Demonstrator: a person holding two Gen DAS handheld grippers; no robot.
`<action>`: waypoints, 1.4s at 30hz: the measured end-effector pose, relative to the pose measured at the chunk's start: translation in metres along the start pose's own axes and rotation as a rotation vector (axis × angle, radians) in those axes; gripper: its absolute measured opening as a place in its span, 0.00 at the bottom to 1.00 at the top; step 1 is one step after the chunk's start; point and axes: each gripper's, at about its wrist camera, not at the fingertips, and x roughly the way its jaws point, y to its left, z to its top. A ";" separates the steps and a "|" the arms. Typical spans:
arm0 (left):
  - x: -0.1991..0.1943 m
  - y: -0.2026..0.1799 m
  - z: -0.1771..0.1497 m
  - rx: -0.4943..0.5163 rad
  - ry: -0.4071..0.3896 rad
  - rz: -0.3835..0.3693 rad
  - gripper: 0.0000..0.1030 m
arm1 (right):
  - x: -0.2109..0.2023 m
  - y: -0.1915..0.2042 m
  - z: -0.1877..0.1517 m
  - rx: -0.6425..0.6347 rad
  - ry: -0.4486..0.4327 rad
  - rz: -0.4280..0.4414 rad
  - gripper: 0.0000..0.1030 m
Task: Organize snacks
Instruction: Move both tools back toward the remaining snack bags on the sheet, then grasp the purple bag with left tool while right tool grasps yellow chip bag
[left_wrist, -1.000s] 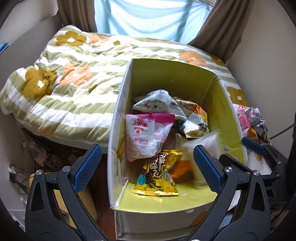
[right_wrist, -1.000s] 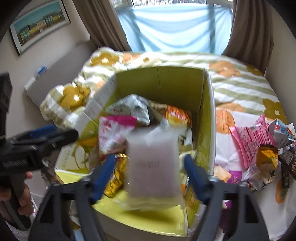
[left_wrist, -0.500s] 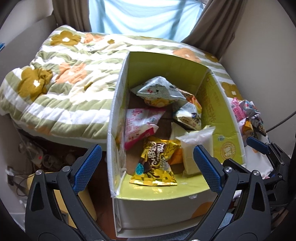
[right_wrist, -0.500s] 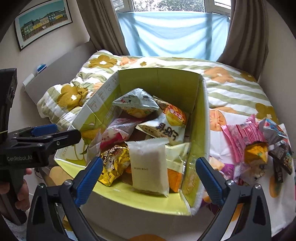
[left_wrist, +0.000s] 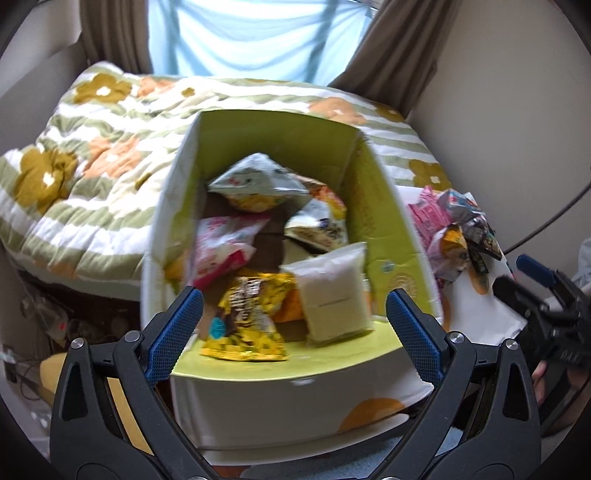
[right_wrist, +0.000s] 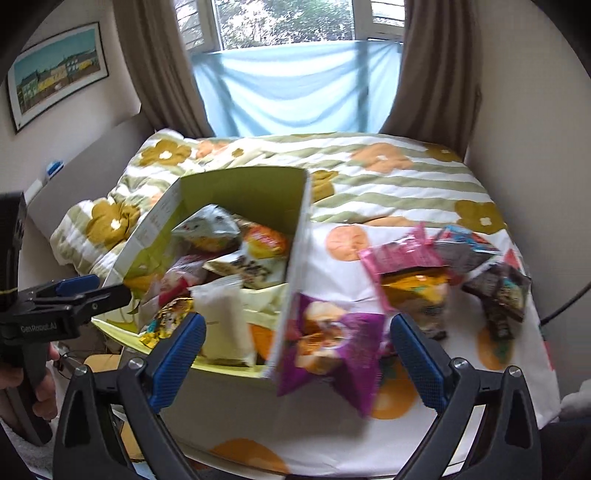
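A yellow-green cardboard box (left_wrist: 384, 218) (right_wrist: 295, 258) stands on the bed's edge and holds several snack packs. Among them are a white pack (left_wrist: 334, 293) (right_wrist: 225, 325), a yellow pack (left_wrist: 245, 317), a pink pack (left_wrist: 218, 251) and a grey pack (left_wrist: 255, 181). My left gripper (left_wrist: 293, 332) is open and empty before the box. My right gripper (right_wrist: 295, 354) is open and empty, facing a purple pack (right_wrist: 332, 347) beside the box's right wall. More loose packs (right_wrist: 443, 273) (left_wrist: 458, 236) lie on the sheet to the right.
A floral striped quilt (left_wrist: 92, 166) (right_wrist: 369, 173) covers the bed behind the box. Curtains and a window are at the back. A wall (left_wrist: 517, 129) is close on the right. Clutter lies on the floor at lower left (left_wrist: 48, 317).
The white pack left my right gripper and now lies in the box. My right gripper opened and swung right toward the loose packs. My left gripper shifted slightly.
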 end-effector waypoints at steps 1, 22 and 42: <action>0.001 -0.006 0.001 0.006 0.000 0.000 0.96 | -0.002 -0.009 0.001 0.003 -0.001 -0.007 0.97; 0.047 -0.173 -0.042 -0.149 0.030 0.184 0.96 | 0.031 -0.174 0.013 -0.080 0.100 0.185 0.97; 0.154 -0.174 -0.120 -0.644 -0.070 0.098 0.96 | 0.123 -0.189 0.000 -0.185 0.253 0.383 0.97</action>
